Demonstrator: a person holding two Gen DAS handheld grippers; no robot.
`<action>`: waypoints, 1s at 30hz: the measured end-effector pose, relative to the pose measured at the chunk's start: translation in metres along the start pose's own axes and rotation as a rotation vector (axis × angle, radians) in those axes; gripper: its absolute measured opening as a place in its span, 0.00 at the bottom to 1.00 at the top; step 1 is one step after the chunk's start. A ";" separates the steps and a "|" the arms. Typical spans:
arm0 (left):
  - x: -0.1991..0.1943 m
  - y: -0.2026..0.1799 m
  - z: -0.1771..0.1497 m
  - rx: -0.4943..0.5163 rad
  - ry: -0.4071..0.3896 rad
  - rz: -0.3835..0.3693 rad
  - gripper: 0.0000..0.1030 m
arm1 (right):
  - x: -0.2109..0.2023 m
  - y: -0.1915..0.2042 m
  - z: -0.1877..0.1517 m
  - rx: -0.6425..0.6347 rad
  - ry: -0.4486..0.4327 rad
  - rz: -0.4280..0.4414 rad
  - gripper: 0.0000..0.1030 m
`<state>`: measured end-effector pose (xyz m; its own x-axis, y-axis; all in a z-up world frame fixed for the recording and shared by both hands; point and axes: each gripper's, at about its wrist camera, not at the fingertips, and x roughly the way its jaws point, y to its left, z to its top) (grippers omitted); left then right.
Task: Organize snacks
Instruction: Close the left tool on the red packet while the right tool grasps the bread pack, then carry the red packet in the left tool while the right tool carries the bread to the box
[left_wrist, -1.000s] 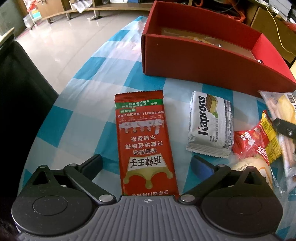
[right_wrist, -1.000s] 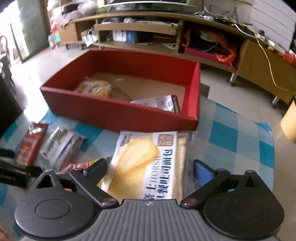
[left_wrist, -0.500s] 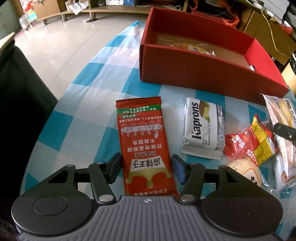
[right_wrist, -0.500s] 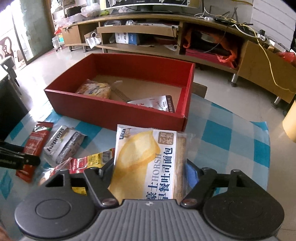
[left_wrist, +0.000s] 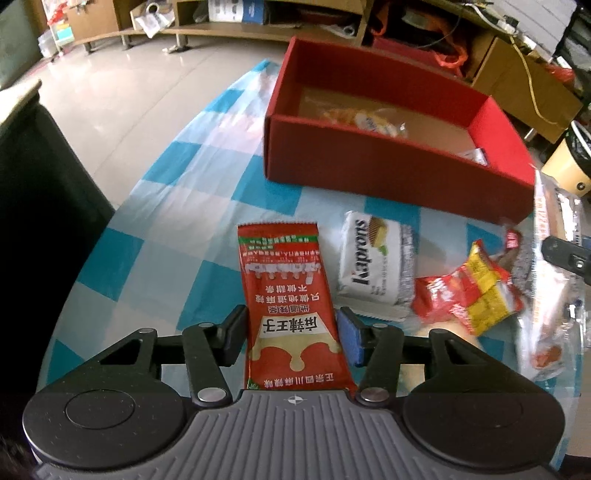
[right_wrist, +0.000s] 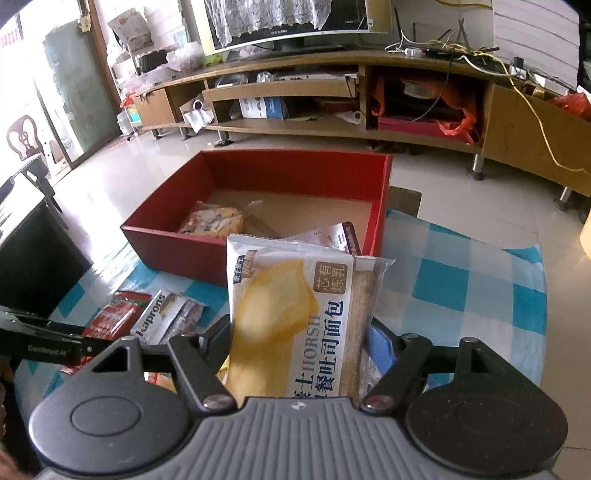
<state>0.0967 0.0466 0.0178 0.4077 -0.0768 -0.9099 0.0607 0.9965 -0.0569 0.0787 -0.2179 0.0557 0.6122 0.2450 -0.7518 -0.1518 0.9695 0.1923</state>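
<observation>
Television (right_wrist: 295, 18) behind right claw (right_wrist: 295, 343) only

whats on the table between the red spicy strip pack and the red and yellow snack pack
The white Kaprons wafer pack lies between the red spicy strip pack and the red and yellow snack pack, shown in the left wrist view.

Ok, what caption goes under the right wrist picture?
Right gripper holds a HORSH bread packet near the red box.
</observation>
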 end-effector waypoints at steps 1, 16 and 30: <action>-0.003 -0.001 -0.001 0.002 -0.004 -0.006 0.58 | -0.001 0.001 0.000 -0.001 -0.003 0.003 0.70; 0.026 -0.005 -0.015 0.026 0.054 0.088 0.79 | 0.000 0.002 0.002 -0.001 0.003 0.050 0.61; 0.013 -0.004 -0.018 0.011 0.038 0.025 0.55 | 0.019 0.000 -0.008 0.003 0.105 0.024 0.67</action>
<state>0.0853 0.0421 -0.0009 0.3743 -0.0509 -0.9259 0.0610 0.9977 -0.0301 0.0841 -0.2134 0.0367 0.5240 0.2674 -0.8086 -0.1634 0.9634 0.2127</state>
